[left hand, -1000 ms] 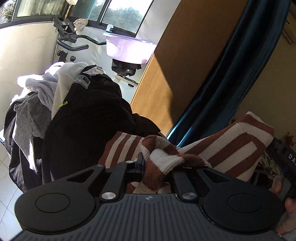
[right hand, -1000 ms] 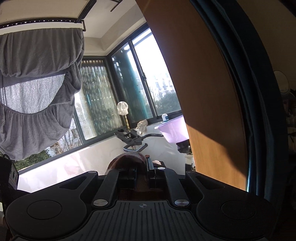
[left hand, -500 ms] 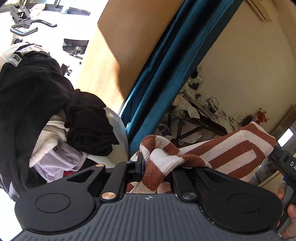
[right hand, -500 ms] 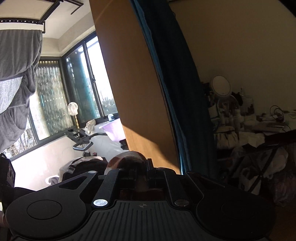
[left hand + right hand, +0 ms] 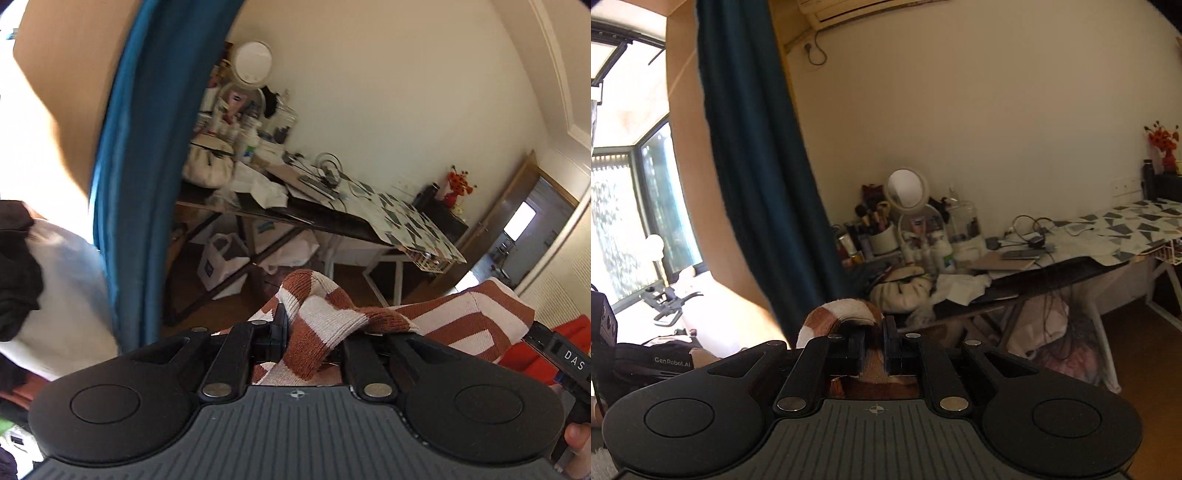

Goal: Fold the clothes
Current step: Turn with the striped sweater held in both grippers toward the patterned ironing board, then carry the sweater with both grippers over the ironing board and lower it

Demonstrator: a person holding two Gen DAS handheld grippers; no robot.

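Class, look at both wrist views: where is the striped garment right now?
The striped garment is off any surface, pinched in both grippers: bunched in the left gripper and stretching right in the left view, and a fold pokes above the right gripper.

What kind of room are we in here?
Probably a lived-in bedroom at home: a cluttered desk with a round vanity mirror and cosmetics, and a dark teal curtain beside a sunlit window.
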